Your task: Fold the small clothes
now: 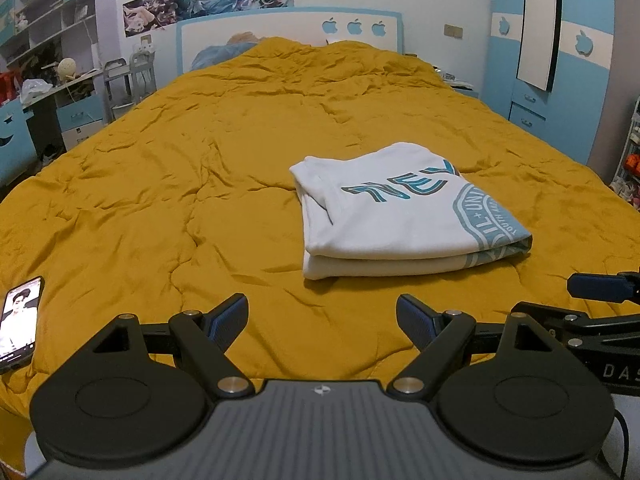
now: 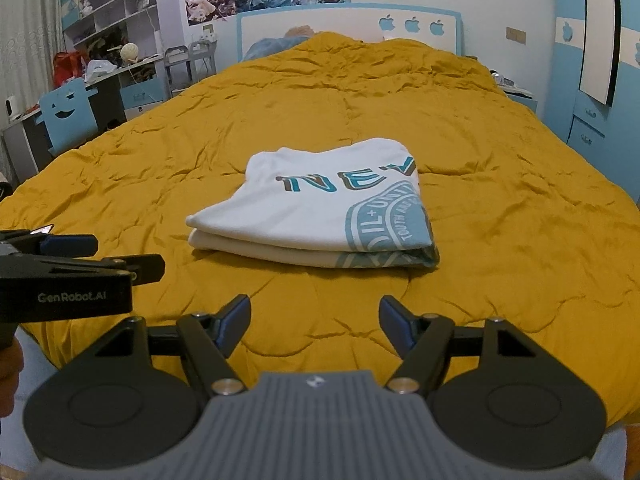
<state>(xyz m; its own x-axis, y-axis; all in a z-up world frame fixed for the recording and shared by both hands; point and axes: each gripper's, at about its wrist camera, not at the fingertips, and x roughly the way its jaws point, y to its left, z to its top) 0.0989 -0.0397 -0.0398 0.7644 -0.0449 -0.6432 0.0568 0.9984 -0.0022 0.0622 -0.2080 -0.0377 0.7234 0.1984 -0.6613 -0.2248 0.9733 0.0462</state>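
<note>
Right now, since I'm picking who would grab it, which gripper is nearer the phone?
Left. The phone lies on the quilt just left of the left gripper; the right gripper sits farther right, facing the folded shirt.

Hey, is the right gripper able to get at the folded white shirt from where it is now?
Probably yes: the right gripper is open, the folded shirt lies ahead, only bare yellow quilt between.

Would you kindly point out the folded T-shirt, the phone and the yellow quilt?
Folded T-shirt (image 1: 384,220): left wrist view, white top layer.
Phone (image 1: 18,320): left wrist view, lit screen.
Yellow quilt (image 2: 520,220): right wrist view, bare stretch.
</note>
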